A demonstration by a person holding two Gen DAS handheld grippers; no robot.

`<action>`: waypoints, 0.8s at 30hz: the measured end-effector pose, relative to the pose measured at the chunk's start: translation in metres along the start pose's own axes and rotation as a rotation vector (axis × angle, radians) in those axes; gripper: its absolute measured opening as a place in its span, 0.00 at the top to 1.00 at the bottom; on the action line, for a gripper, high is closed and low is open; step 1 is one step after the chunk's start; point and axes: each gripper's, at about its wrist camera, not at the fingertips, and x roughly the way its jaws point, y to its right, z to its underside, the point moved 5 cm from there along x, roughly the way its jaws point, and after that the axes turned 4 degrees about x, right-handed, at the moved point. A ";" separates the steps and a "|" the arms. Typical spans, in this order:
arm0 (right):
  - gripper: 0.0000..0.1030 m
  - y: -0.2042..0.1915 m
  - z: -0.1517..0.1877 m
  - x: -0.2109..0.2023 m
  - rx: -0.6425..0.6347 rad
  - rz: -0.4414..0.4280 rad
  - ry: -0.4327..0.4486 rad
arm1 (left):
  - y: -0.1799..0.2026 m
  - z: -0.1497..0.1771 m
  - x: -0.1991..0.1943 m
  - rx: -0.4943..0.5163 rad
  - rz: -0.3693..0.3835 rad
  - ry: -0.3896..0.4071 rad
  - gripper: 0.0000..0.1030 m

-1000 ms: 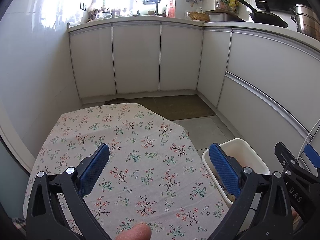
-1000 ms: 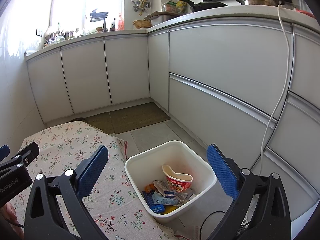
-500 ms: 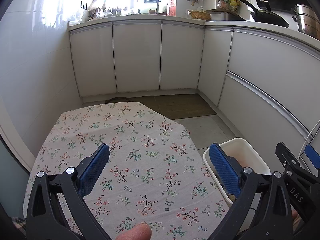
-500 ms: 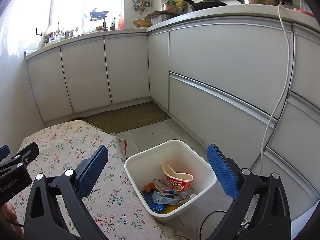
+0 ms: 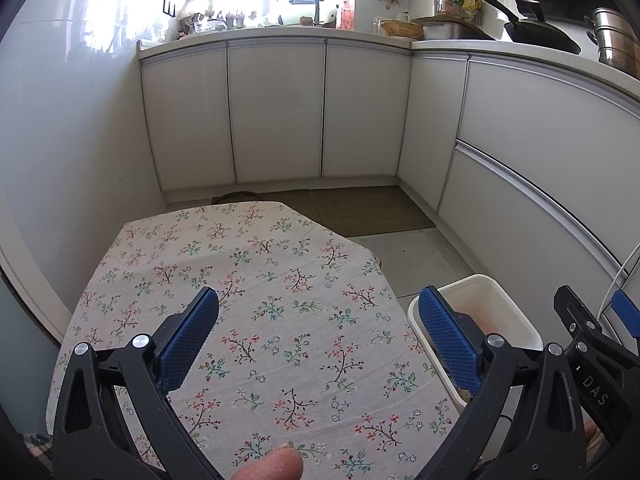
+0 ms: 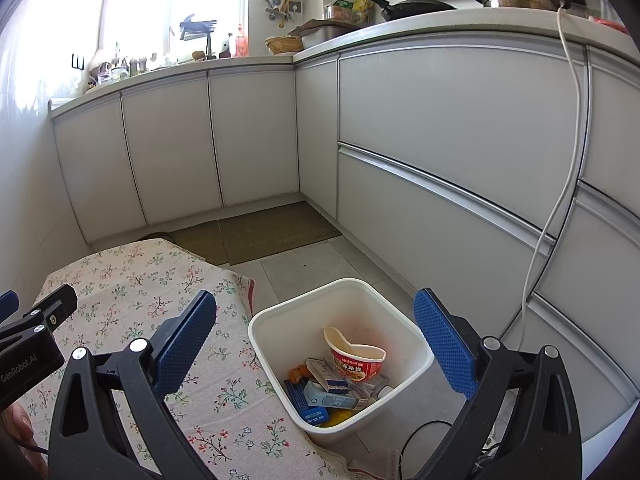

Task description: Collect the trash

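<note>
A white plastic bin stands on the floor beside the table and also shows in the left wrist view. It holds a red noodle cup, small cartons and wrappers. My right gripper is open and empty, held above the bin and the table edge. My left gripper is open and empty above the floral tablecloth. No trash shows on the cloth.
White kitchen cabinets line the back and right. A white cable hangs down the right cabinets. A brown mat lies on the tiled floor. A pan and pots sit on the counter.
The view has shifted very slightly; both grippers stay open and almost still.
</note>
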 end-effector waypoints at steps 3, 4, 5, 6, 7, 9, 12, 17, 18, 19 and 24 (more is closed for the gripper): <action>0.07 0.001 0.001 0.001 -0.001 0.000 -0.002 | 0.000 0.001 0.000 0.000 -0.002 -0.001 0.07; 0.07 0.001 0.001 0.001 -0.001 -0.001 -0.002 | 0.000 0.001 0.000 -0.001 -0.003 -0.001 0.07; 0.07 0.001 0.001 0.001 -0.001 -0.001 -0.002 | 0.000 0.002 0.001 -0.001 -0.005 -0.002 0.07; 0.07 0.001 0.001 0.001 -0.001 -0.001 -0.002 | -0.001 0.002 0.001 -0.001 -0.006 -0.002 0.07; 0.07 0.001 0.001 0.001 -0.001 -0.001 -0.003 | -0.001 0.002 0.001 -0.002 -0.007 -0.002 0.07; 0.07 0.001 0.001 0.001 -0.001 -0.001 -0.002 | -0.001 0.002 0.001 -0.003 -0.009 -0.002 0.07; 0.07 0.002 0.001 0.002 -0.002 -0.001 -0.004 | -0.002 0.002 0.000 -0.006 -0.012 -0.003 0.07; 0.07 0.001 0.001 0.002 -0.002 -0.001 -0.004 | -0.002 0.001 0.000 -0.009 -0.015 -0.006 0.07; 0.07 0.001 0.001 0.002 -0.003 -0.002 -0.006 | -0.003 0.001 0.000 -0.009 -0.017 -0.006 0.07; 0.07 0.002 0.002 0.002 -0.004 -0.002 -0.007 | -0.003 0.001 0.000 -0.009 -0.018 -0.006 0.07; 0.07 0.004 0.004 0.005 -0.009 -0.005 -0.017 | -0.003 0.001 0.001 -0.011 -0.018 -0.011 0.07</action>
